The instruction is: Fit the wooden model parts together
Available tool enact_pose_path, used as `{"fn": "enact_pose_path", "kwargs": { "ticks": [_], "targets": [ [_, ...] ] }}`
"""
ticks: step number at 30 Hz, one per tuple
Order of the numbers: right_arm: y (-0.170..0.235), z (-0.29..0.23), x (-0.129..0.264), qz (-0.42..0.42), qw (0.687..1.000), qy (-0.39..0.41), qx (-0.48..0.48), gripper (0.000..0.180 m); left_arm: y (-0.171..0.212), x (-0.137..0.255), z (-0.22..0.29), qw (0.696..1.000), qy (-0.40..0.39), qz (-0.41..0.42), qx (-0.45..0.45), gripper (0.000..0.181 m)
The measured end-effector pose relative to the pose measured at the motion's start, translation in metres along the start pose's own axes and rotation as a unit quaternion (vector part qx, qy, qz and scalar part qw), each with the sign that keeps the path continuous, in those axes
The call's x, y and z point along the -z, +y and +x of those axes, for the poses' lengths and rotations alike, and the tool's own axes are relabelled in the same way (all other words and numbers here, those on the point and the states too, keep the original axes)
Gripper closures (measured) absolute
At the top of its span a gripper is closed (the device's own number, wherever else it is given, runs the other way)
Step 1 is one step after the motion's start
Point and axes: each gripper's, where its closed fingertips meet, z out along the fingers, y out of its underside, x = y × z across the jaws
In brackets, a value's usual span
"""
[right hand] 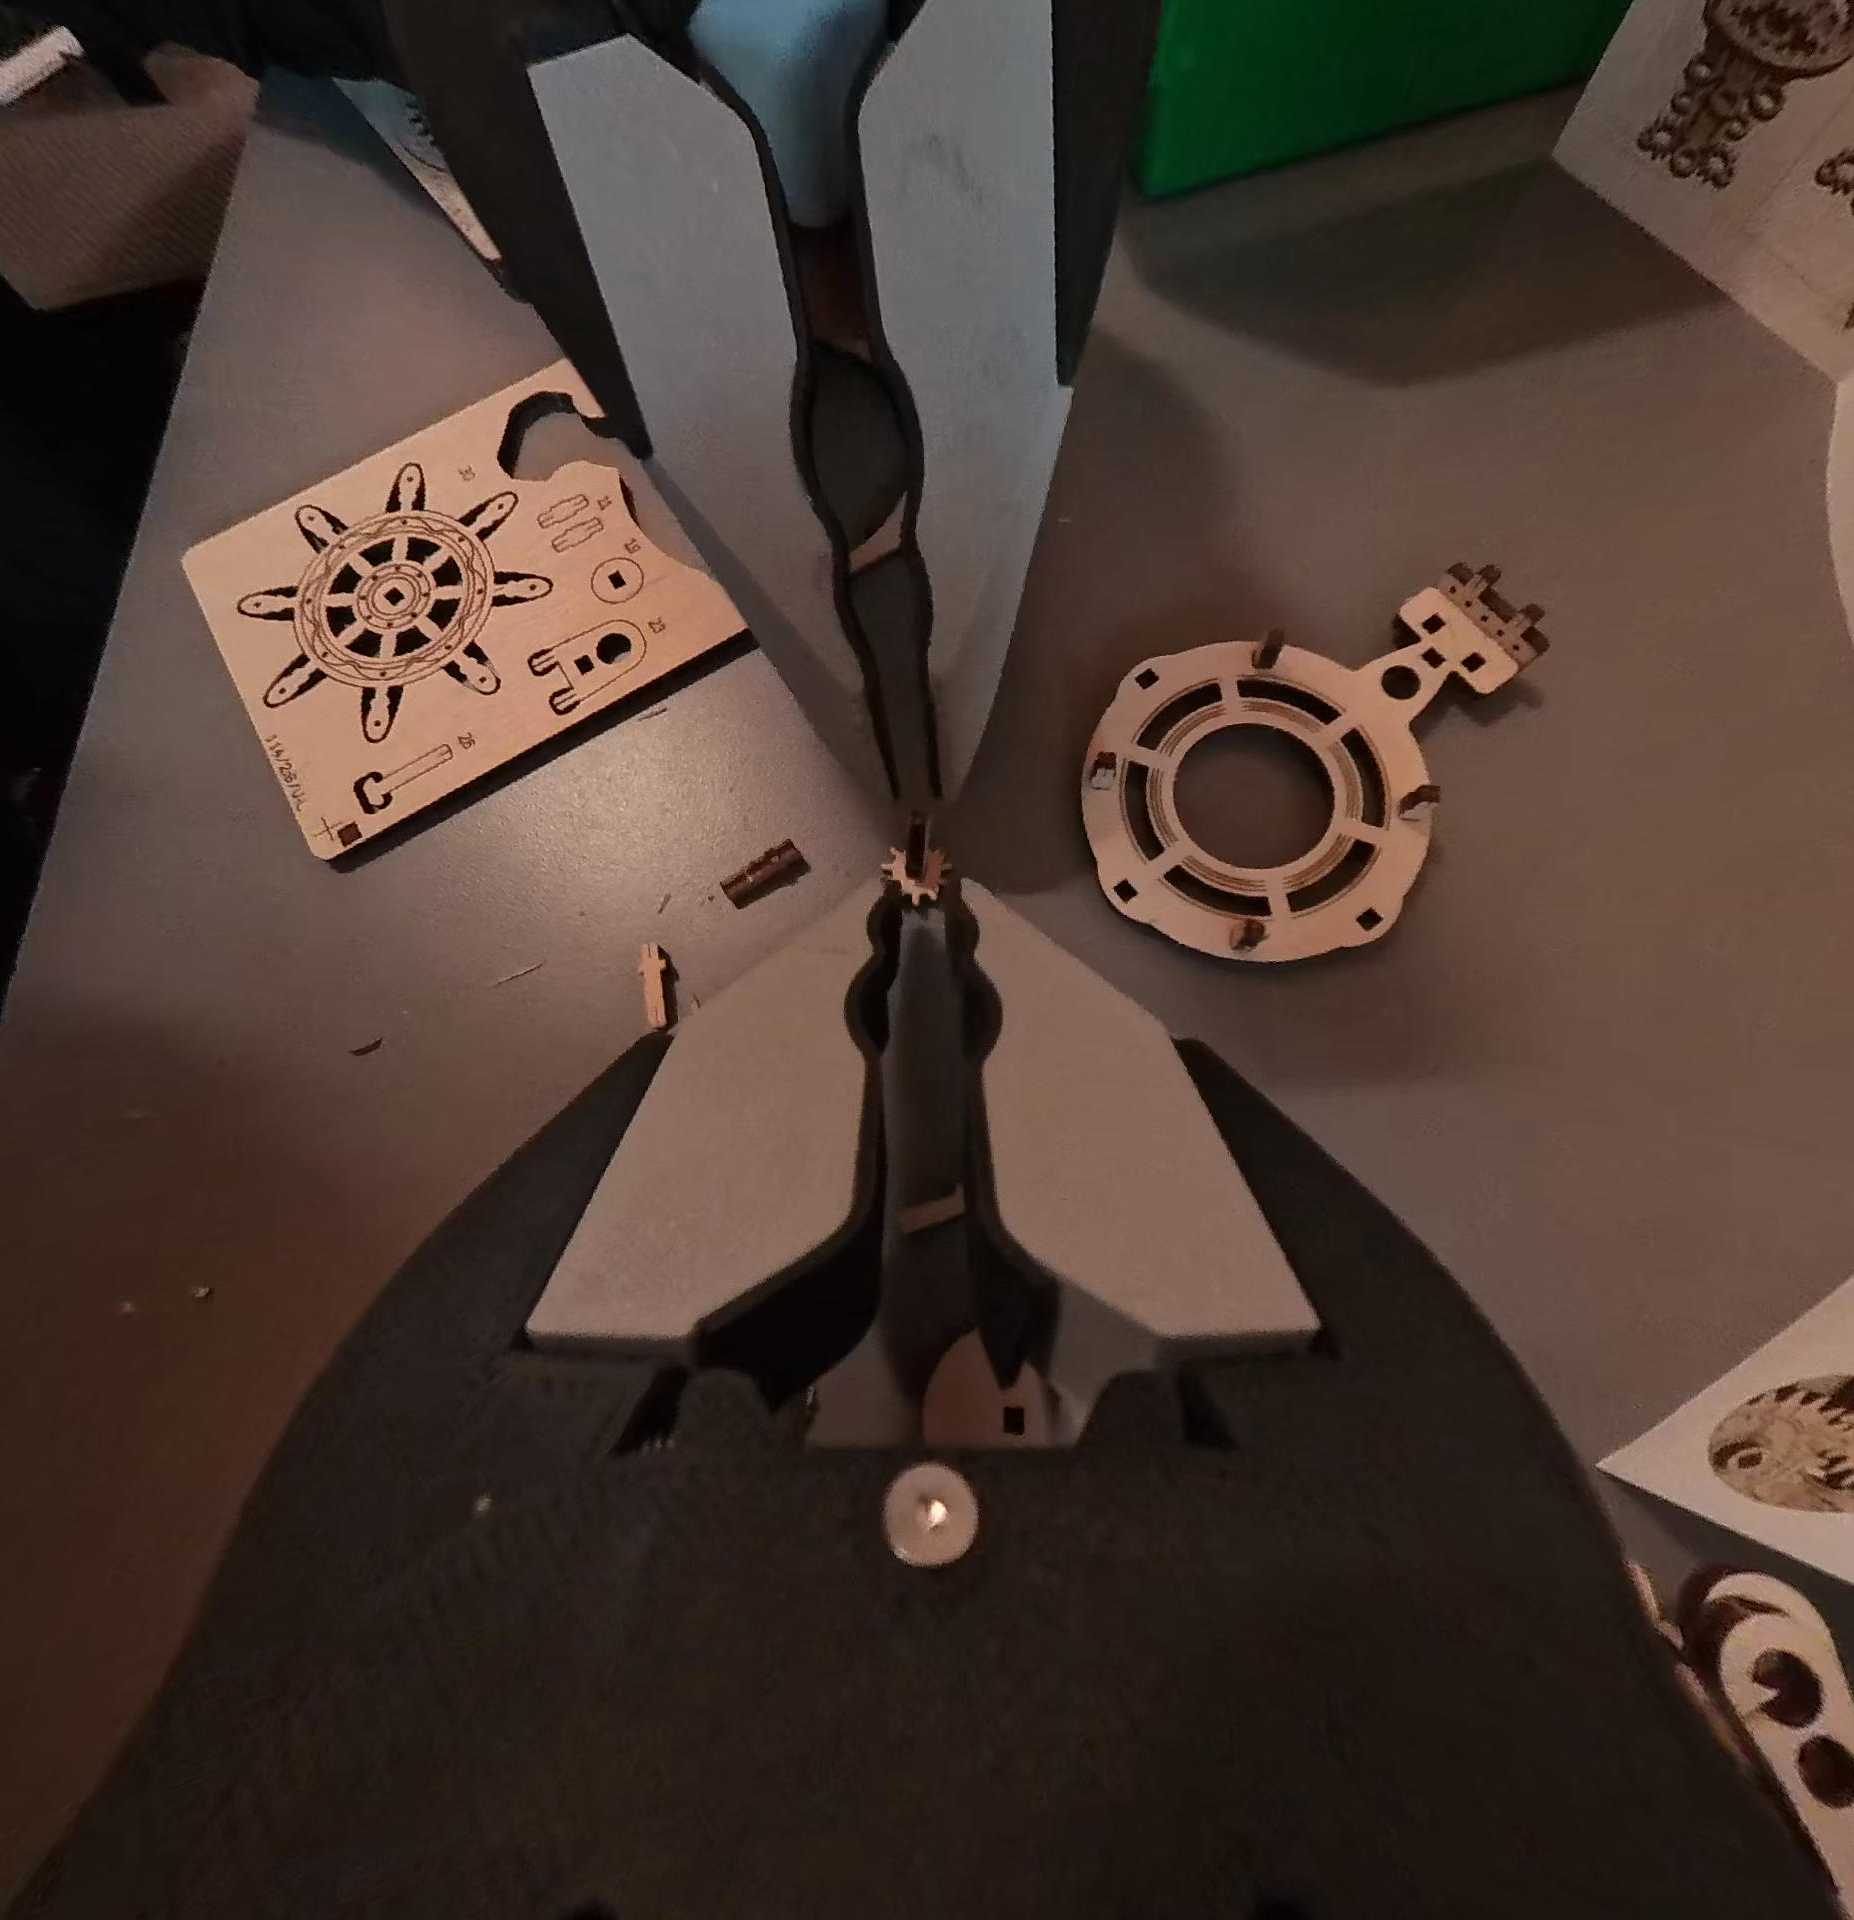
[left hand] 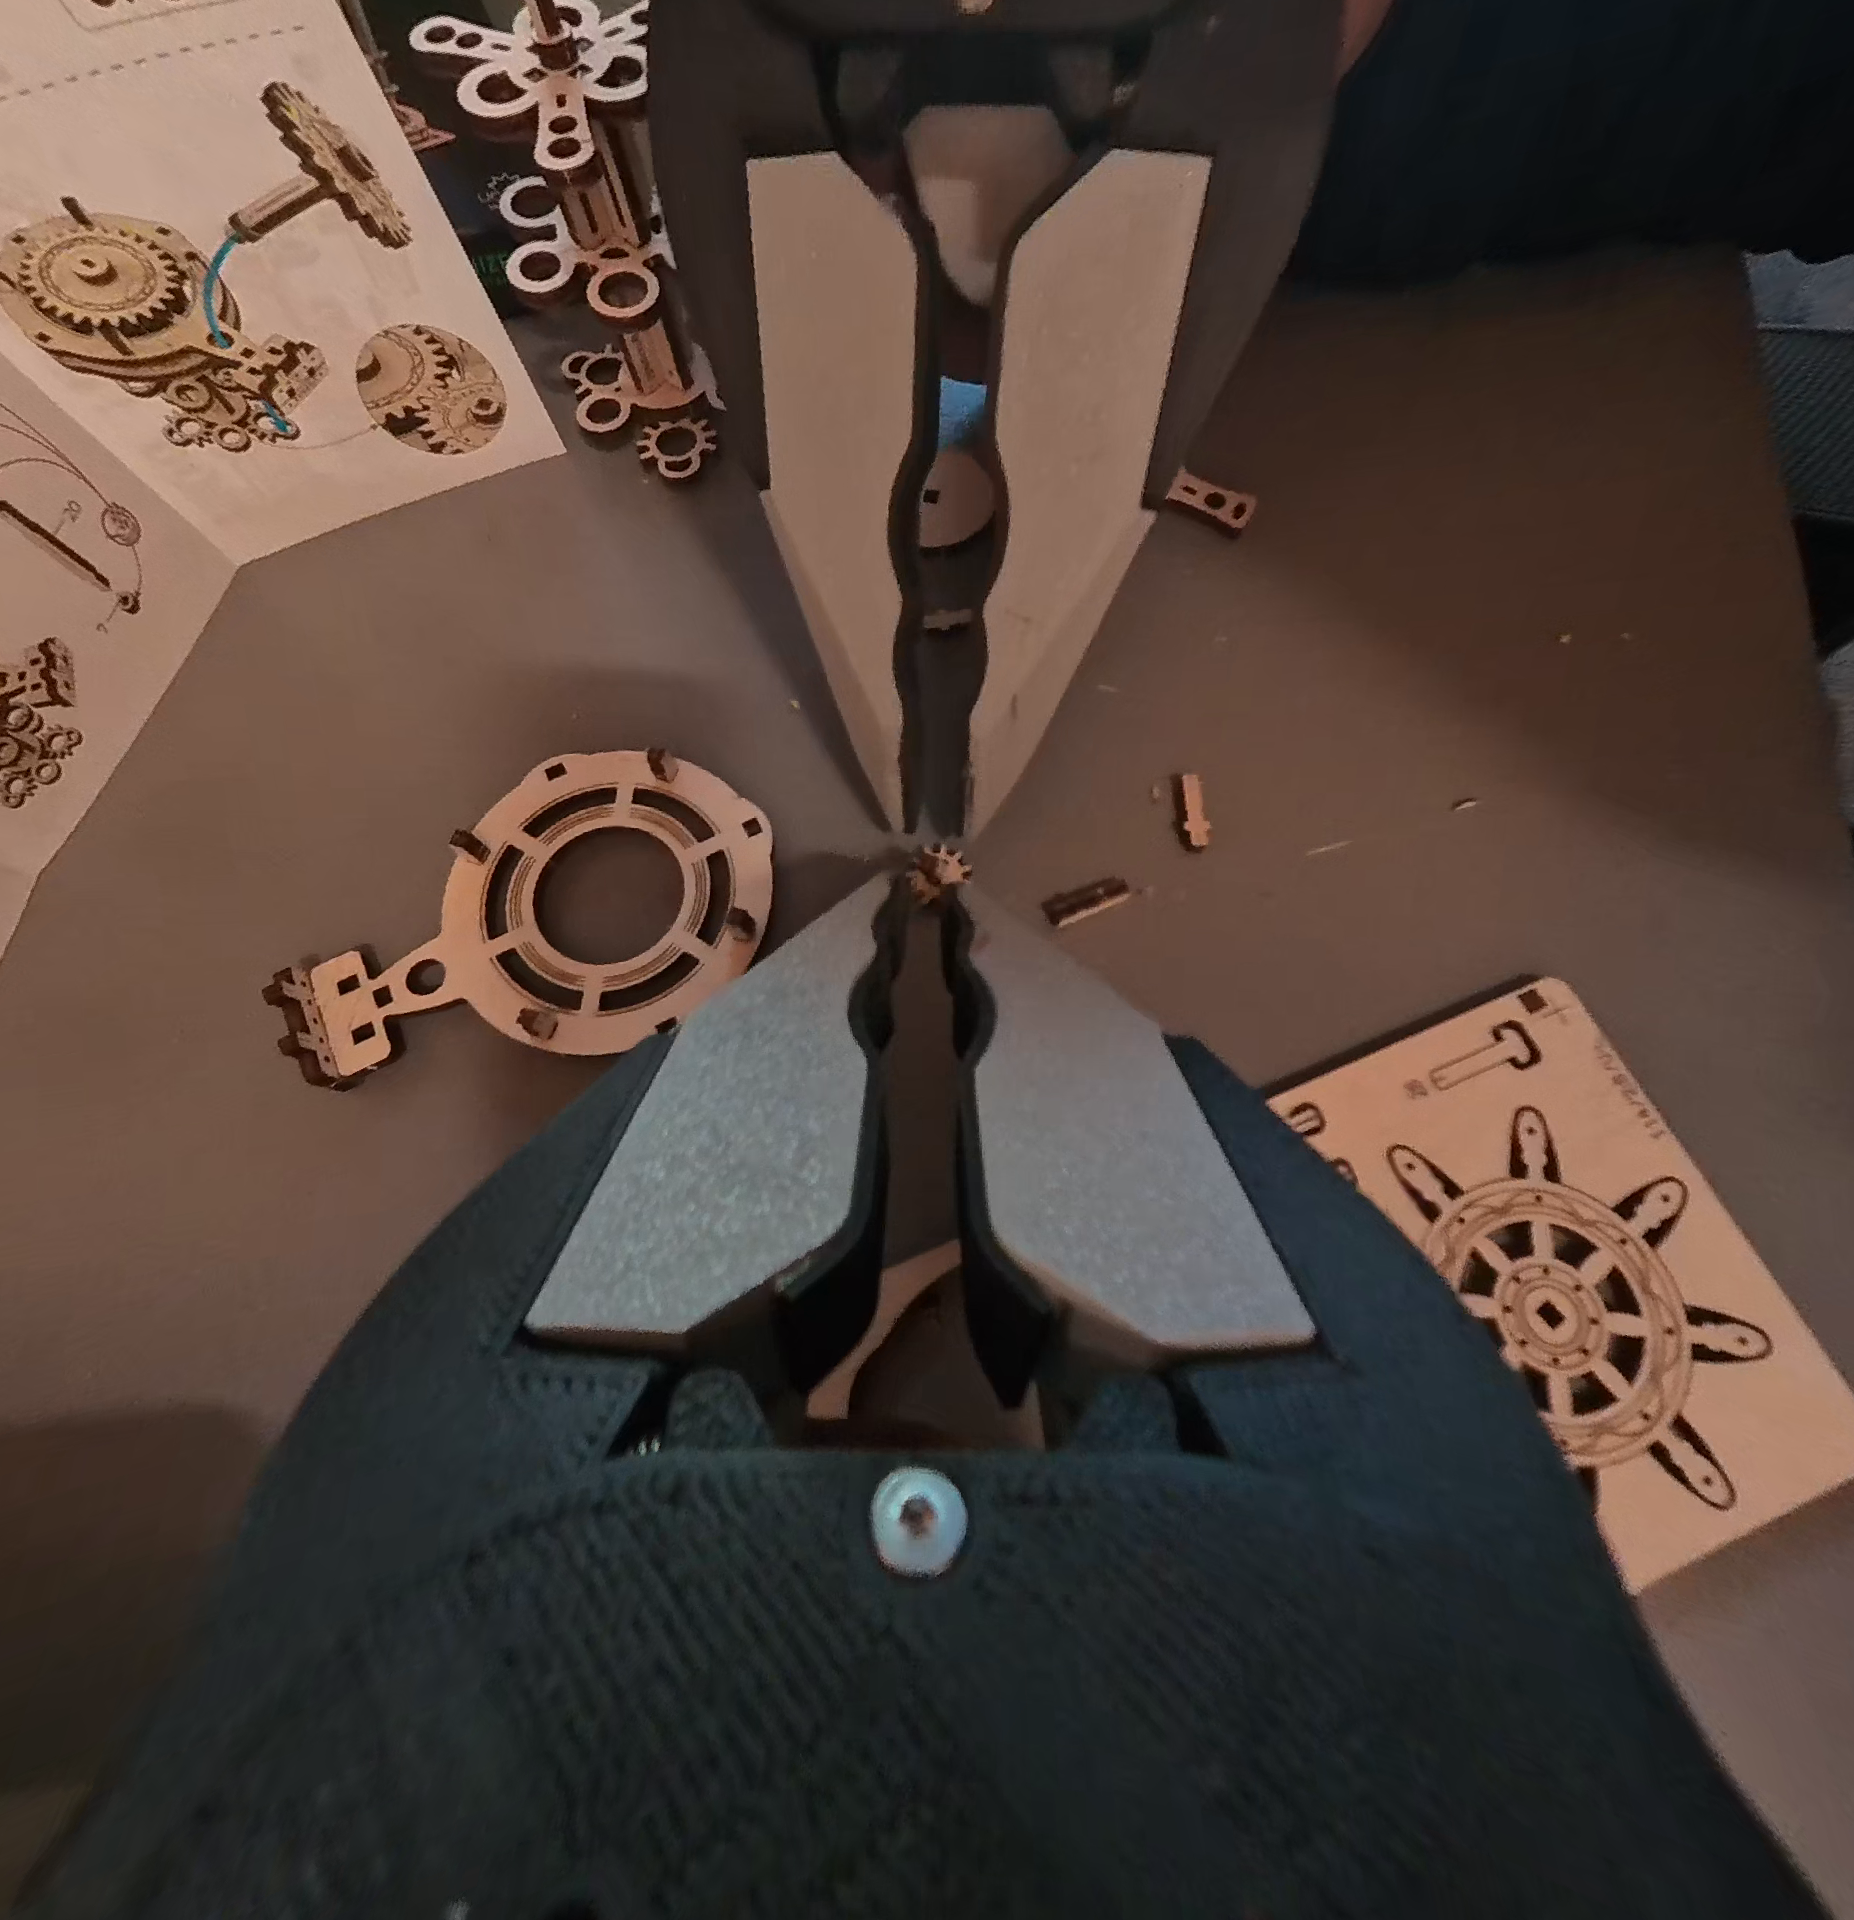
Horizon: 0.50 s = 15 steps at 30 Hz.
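My two grippers meet tip to tip above the grey table (left hand: 1422, 644). My left gripper (left hand: 928, 909) is shut; in the right wrist view it comes in from the top (right hand: 912, 805) and pinches a small dark wooden peg (right hand: 918, 833). My right gripper (right hand: 918, 906) is shut on a tiny toothed wooden gear (right hand: 915, 869), pressed against the peg's end. The gear also shows in the left wrist view (left hand: 933, 871), between both sets of tips. A ring-shaped wooden frame with a handle (left hand: 611, 904) lies flat beside the grippers and also shows in the right wrist view (right hand: 1255, 800).
A plywood sheet with an uncut spoked wheel (left hand: 1588, 1299) (right hand: 455, 623) lies on the table. Loose pegs (left hand: 1193, 810) (left hand: 1084, 902) (right hand: 762, 871) lie near the tips. Instruction sheets (left hand: 175, 312), a partly built model (left hand: 590, 208) and a green box (right hand: 1370, 83) stand at the edges. The tips of both grippers are at nearly the same place.
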Motion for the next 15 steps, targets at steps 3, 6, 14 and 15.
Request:
{"fn": "enact_pose_path", "kwargs": {
  "ticks": [3,6,14,15],
  "targets": [
    [0.0006,-0.0024,-0.0021,-0.004,1.0,-0.005,-0.002,0.175,0.0046,-0.002,-0.0011,1.0,0.008,-0.013,0.005,0.175],
    [0.0043,-0.0009,-0.0028,-0.012,1.0,-0.002,-0.005,0.176,0.004,-0.005,-0.0016,1.0,0.01,-0.018,-0.001,0.174],
    [0.0043,-0.0015,-0.0047,-0.013,1.0,-0.004,-0.003,0.178,-0.0001,-0.0063,0.0009,1.0,0.024,-0.011,0.0,0.175],
    [0.0046,-0.0017,-0.0052,-0.014,1.0,-0.005,-0.002,0.178,-0.001,-0.0065,0.0011,1.0,0.026,-0.01,0.001,0.176]
  ]
}}
